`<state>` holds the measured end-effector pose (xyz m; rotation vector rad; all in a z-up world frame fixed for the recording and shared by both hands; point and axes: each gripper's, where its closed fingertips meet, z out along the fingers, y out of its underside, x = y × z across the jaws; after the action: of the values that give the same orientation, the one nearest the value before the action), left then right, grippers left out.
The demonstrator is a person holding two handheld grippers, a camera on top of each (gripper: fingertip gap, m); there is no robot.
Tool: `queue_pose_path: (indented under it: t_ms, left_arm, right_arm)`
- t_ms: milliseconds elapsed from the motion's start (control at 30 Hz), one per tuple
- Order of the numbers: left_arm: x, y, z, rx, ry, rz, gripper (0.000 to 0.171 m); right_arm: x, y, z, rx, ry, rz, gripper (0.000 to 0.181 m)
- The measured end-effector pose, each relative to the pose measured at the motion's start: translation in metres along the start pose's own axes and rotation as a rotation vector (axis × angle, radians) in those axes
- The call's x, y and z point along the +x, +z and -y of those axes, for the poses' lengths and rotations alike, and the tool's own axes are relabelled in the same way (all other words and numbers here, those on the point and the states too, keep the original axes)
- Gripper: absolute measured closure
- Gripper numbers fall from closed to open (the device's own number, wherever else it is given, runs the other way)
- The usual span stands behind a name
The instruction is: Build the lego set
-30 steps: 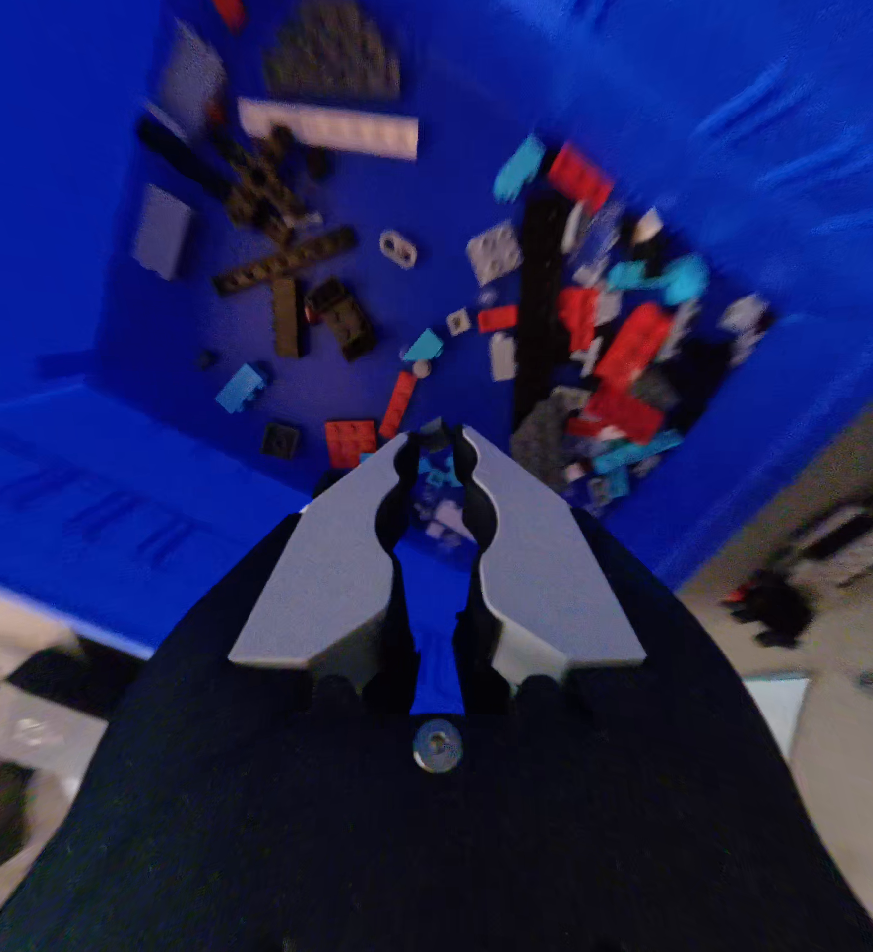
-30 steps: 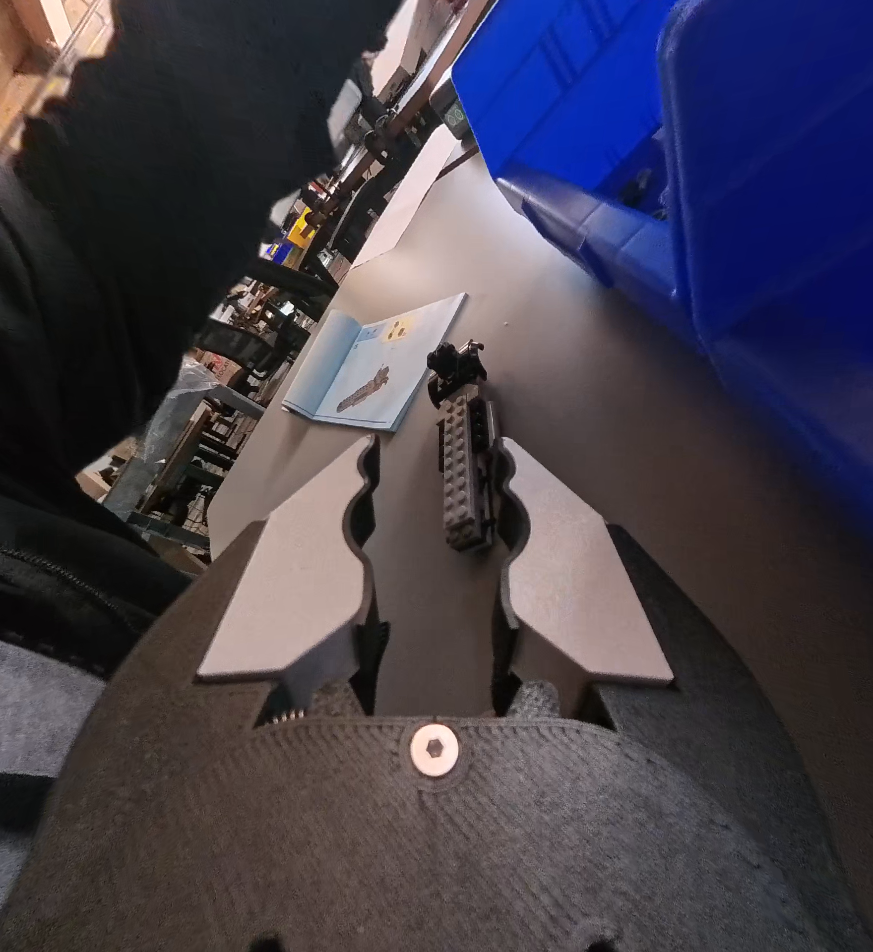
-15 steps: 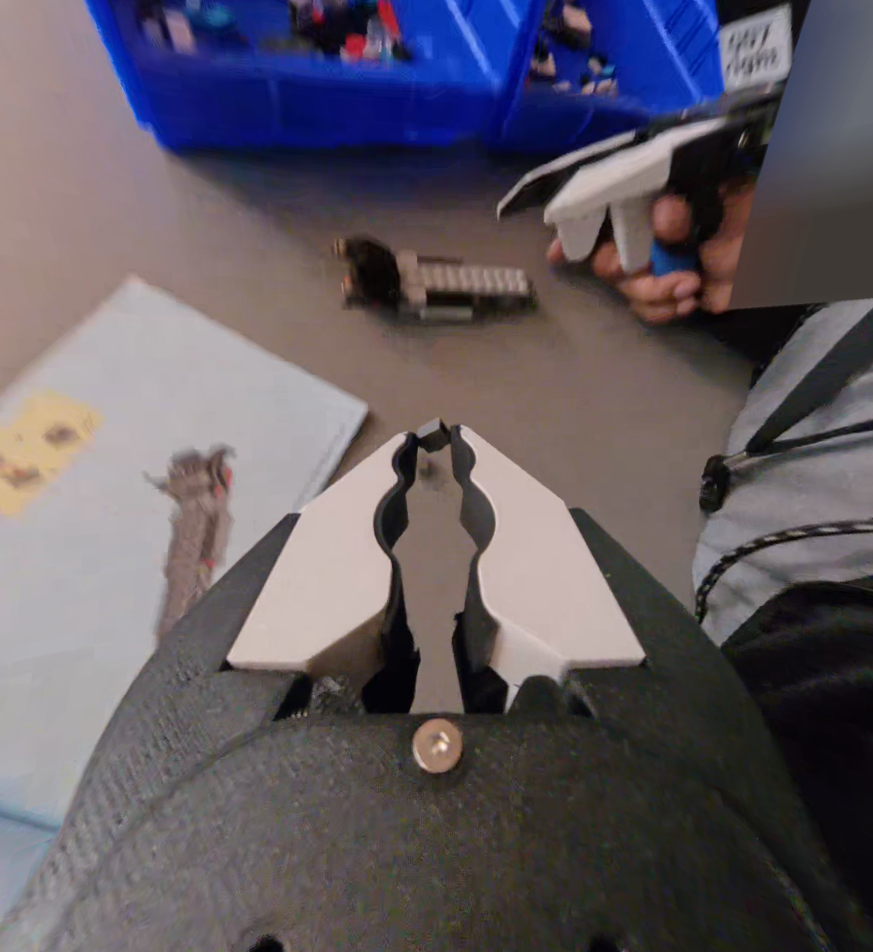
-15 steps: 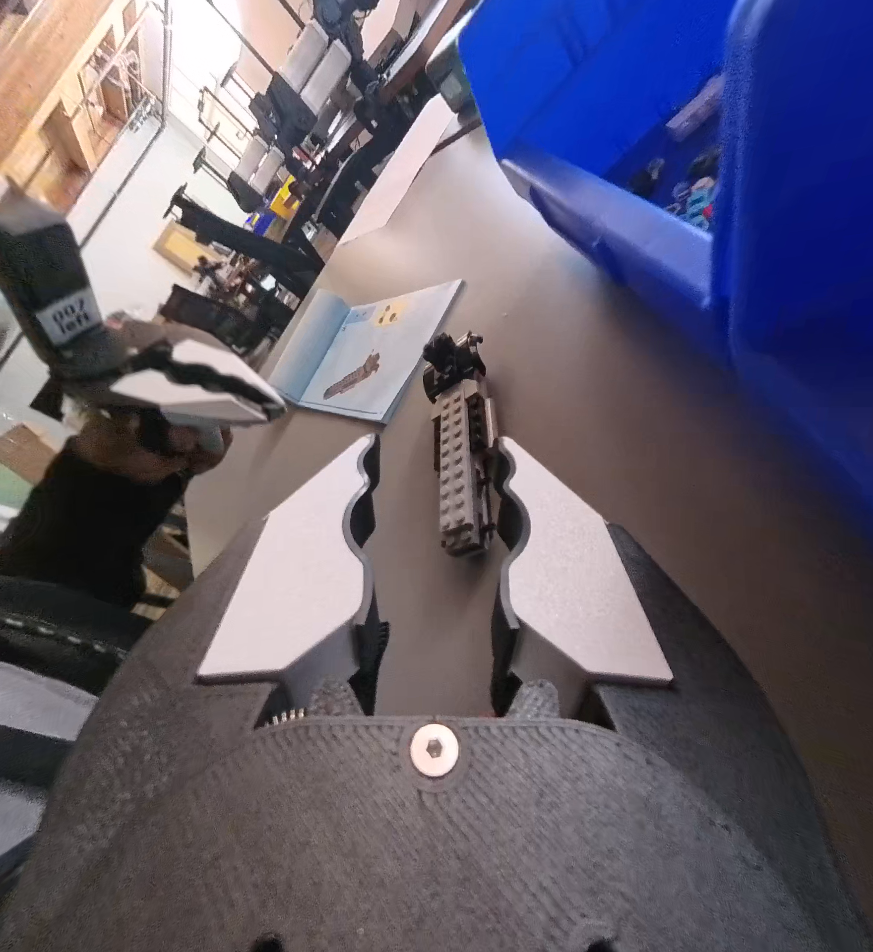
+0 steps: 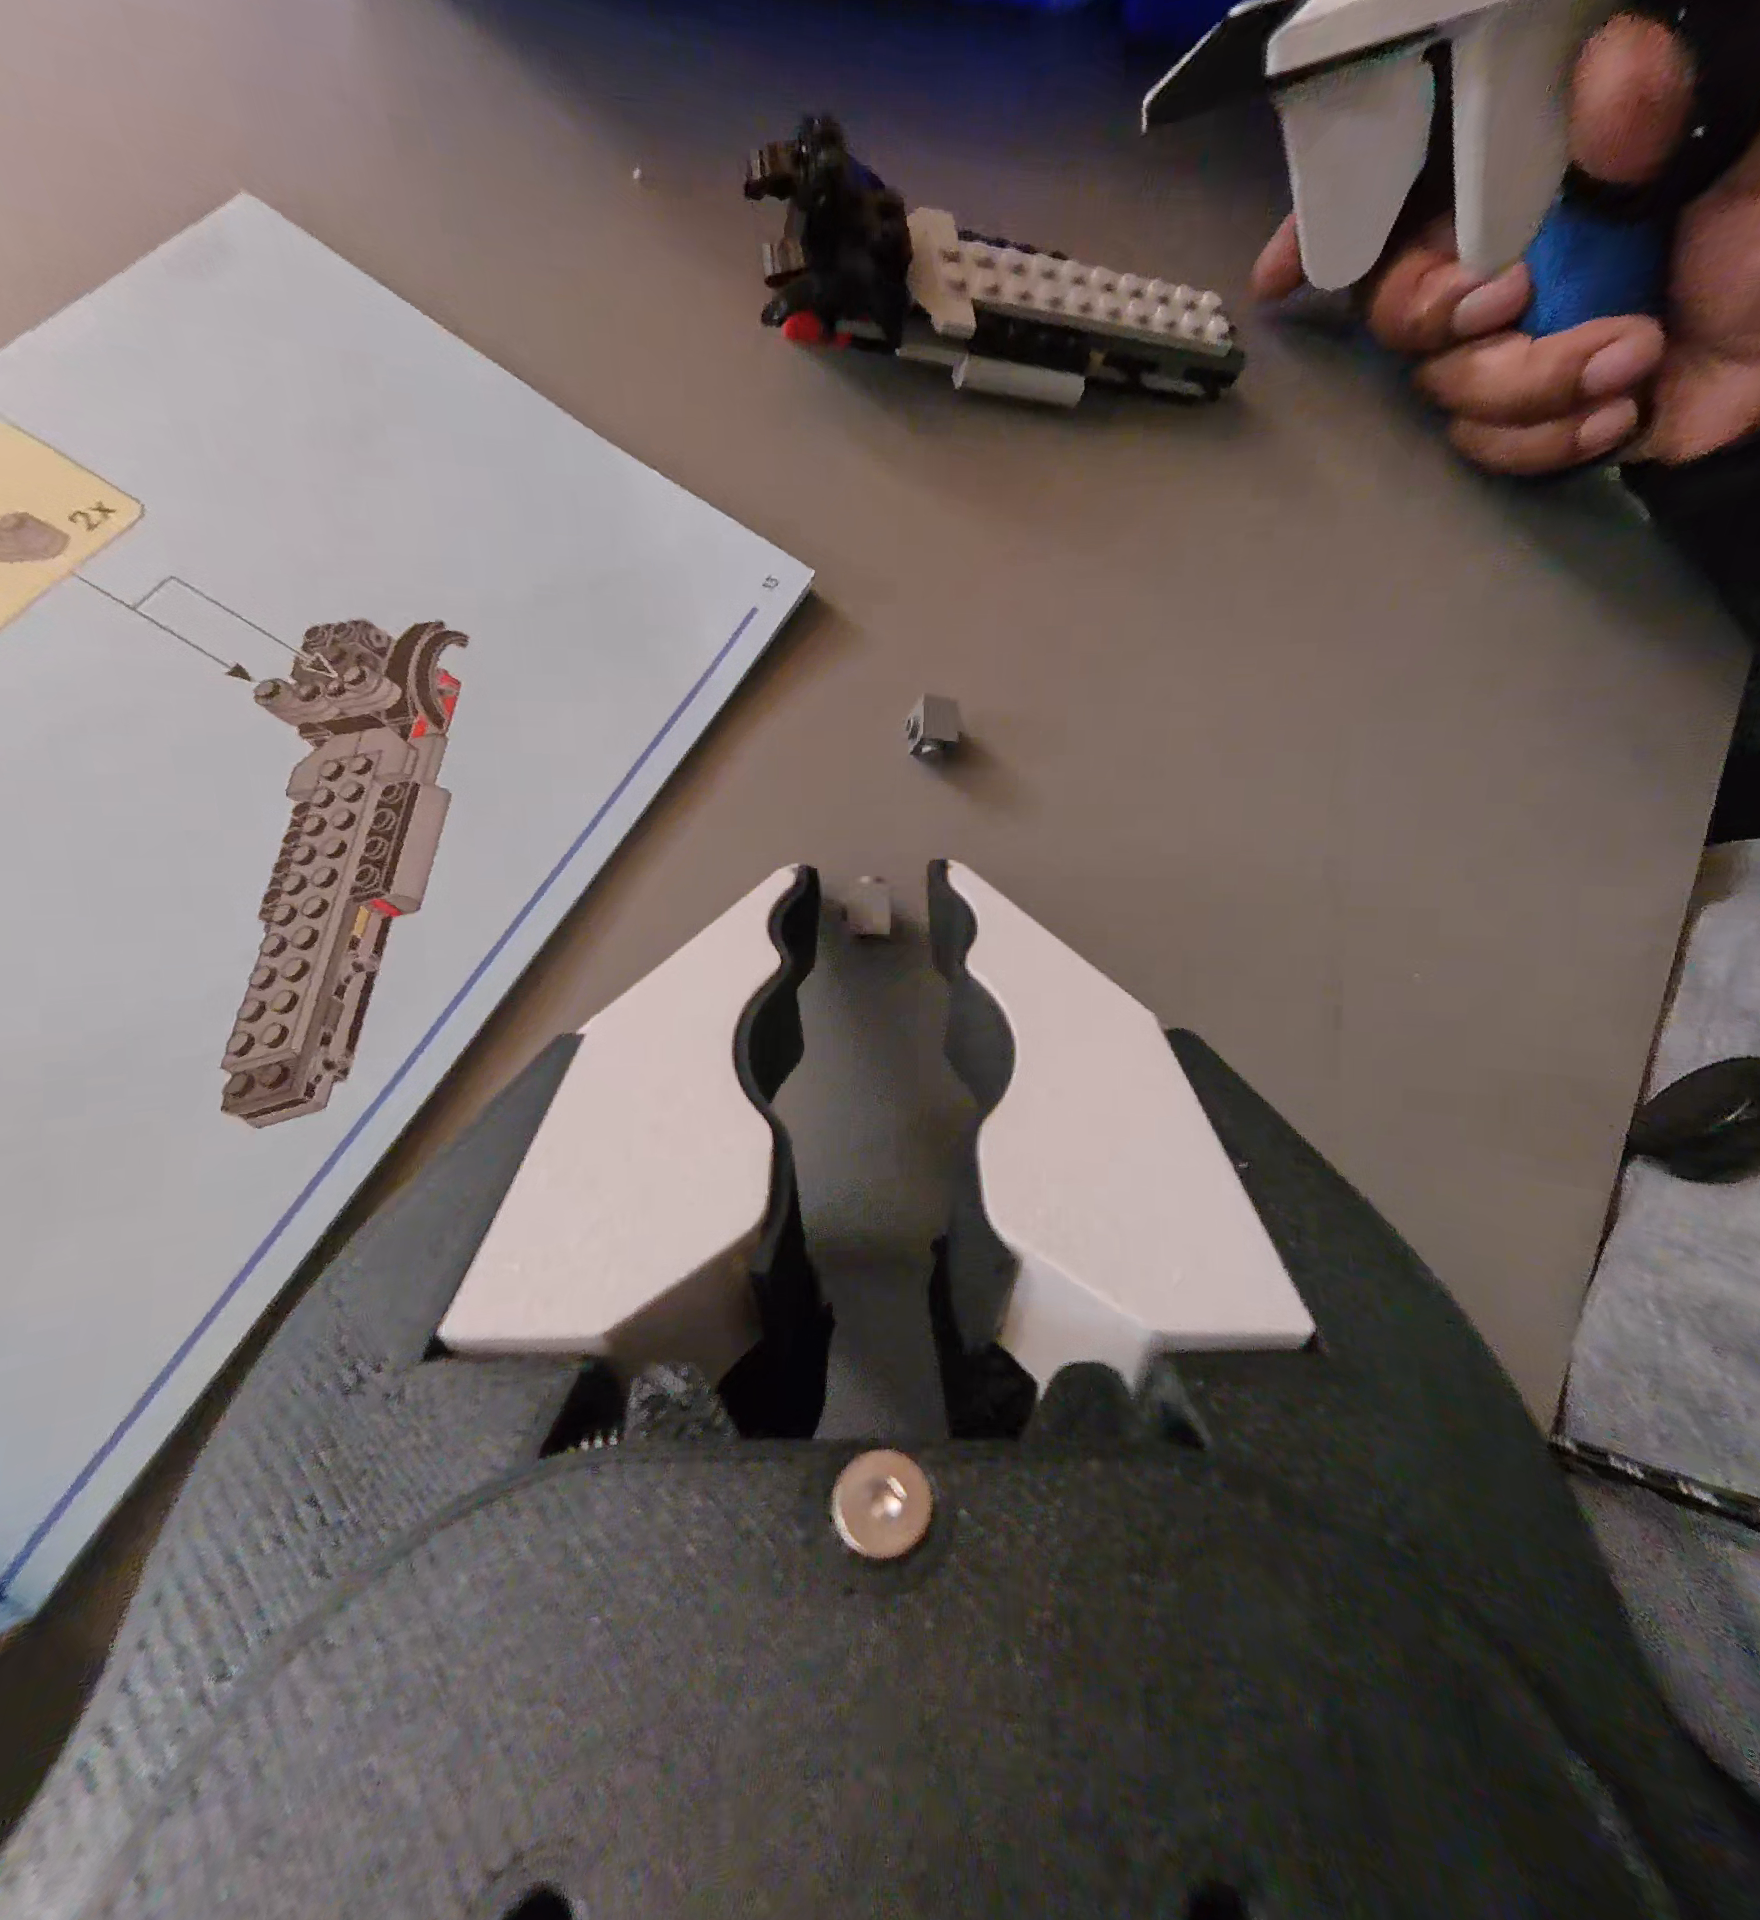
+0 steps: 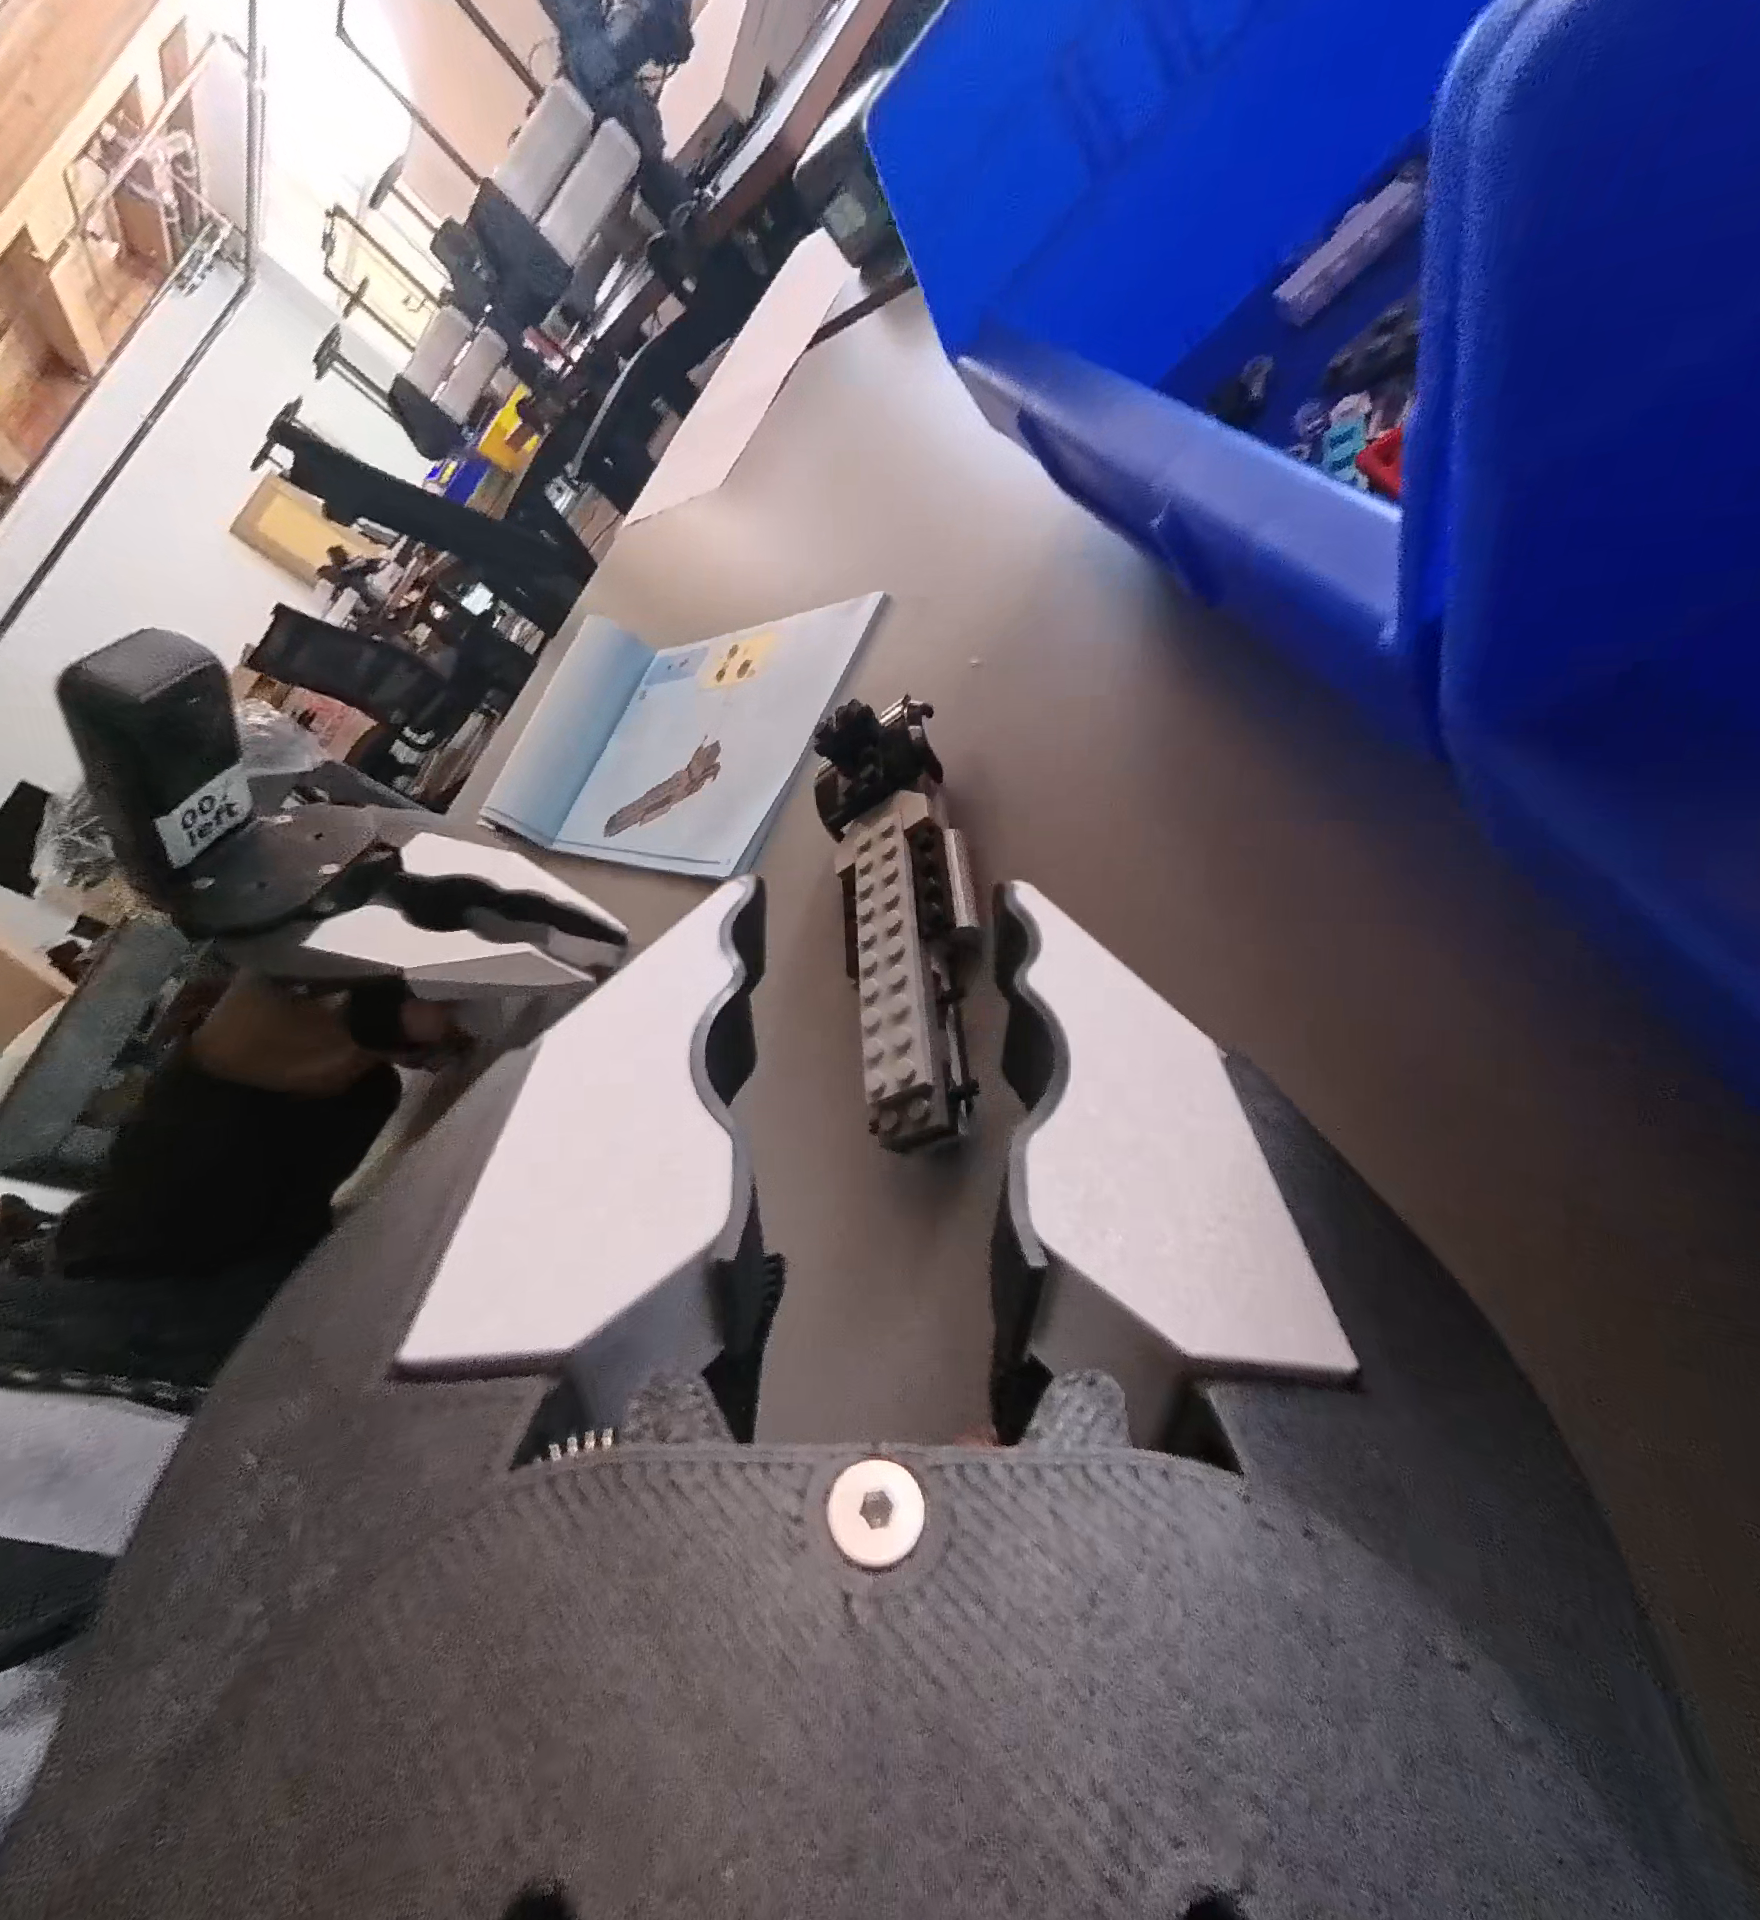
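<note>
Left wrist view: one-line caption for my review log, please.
Open left gripper around a tiny grey brick on the grey table, between open instruction booklet and part-built grey-black model.

I see the booklet [image 5: 315,727] lying on the table [image 5: 1219,644] left of the model [image 5: 1001,286]; 2 small bricks, one [image 5: 933,724] beyond the other [image 5: 868,902], sit nearer me, bins [image 6: 1219,488] behind.

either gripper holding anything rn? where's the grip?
Nothing held. Left gripper is open, with a small grey piece loose between its fingers. Right gripper is open over the table.
</note>
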<state>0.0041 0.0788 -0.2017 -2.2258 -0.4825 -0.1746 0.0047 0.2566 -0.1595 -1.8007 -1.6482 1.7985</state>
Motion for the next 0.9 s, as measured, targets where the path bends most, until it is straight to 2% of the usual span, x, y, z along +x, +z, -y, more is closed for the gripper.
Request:
queue_pose_path:
  t_ms: [133,467,767,900]
  left_arm:
    - [0.002,-0.011,0.002,0.075,-0.027,-0.005,0.144]
    - [0.01,-0.045,-0.001,0.26,-0.168,-0.048,0.144]
    - [0.007,-0.051,0.006,0.313,-0.257,-0.156,0.144]
    - [0.006,-0.055,0.009,0.348,-0.262,-0.161,0.144]
  right_arm:
    - [0.001,0.004,-0.004,-0.04,-0.002,-0.008,0.134]
    - [-0.004,0.022,-0.013,-0.164,-0.082,-0.008,0.131]
    - [-0.006,0.029,-0.021,-0.22,-0.209,-0.079,0.128]
    - [-0.005,0.029,-0.021,-0.221,-0.267,-0.113,0.128]
